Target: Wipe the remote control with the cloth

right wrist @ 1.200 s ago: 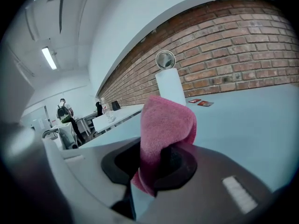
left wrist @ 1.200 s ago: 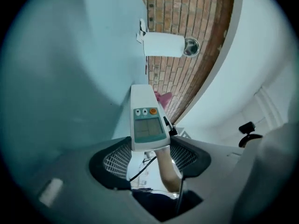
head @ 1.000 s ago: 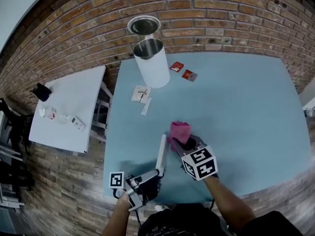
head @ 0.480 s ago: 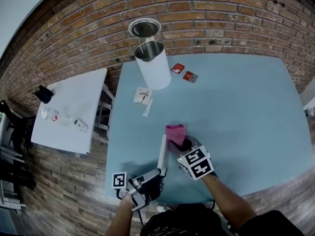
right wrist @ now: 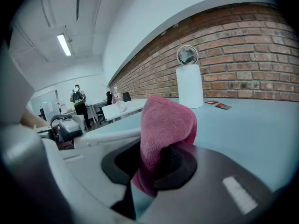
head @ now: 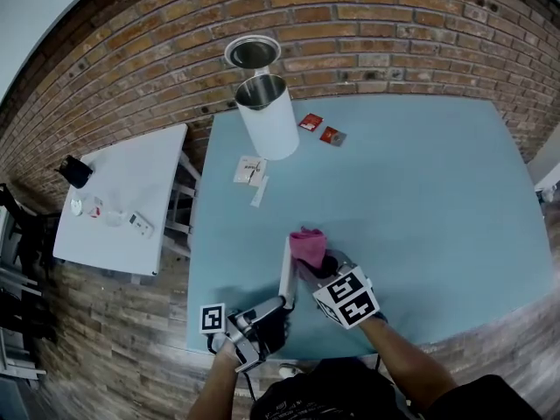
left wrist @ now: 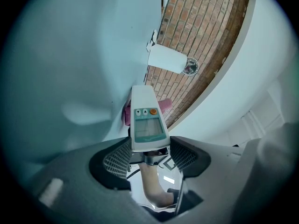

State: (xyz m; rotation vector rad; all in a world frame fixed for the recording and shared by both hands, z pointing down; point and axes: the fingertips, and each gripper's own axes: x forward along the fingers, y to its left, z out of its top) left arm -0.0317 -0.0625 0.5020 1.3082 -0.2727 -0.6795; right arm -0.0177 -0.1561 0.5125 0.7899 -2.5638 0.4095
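Note:
My left gripper [head: 278, 305] is shut on the near end of a long white remote control [head: 286, 272] and holds it just above the blue table [head: 420, 199]. In the left gripper view the remote [left wrist: 147, 120] sits between the pads, screen and buttons facing the camera. My right gripper [head: 322, 268] is shut on a pink cloth [head: 308, 245], which rests against the right side of the remote's far half. The right gripper view shows the cloth [right wrist: 166, 129] bunched between the jaws of that gripper [right wrist: 156, 164], with the remote [right wrist: 112, 136] as a white bar to its left.
A white cylindrical bin [head: 269, 116] stands at the table's far left corner, with a round metal lid [head: 252, 52] behind it. Two red packets [head: 311, 122] and paper slips [head: 249, 169] lie nearby. A white side table [head: 122, 199] stands left, and a brick wall lies beyond.
The right gripper has carried the pink cloth a little leftward and nearer, up against the remote. The left gripper and the remote have kept still.

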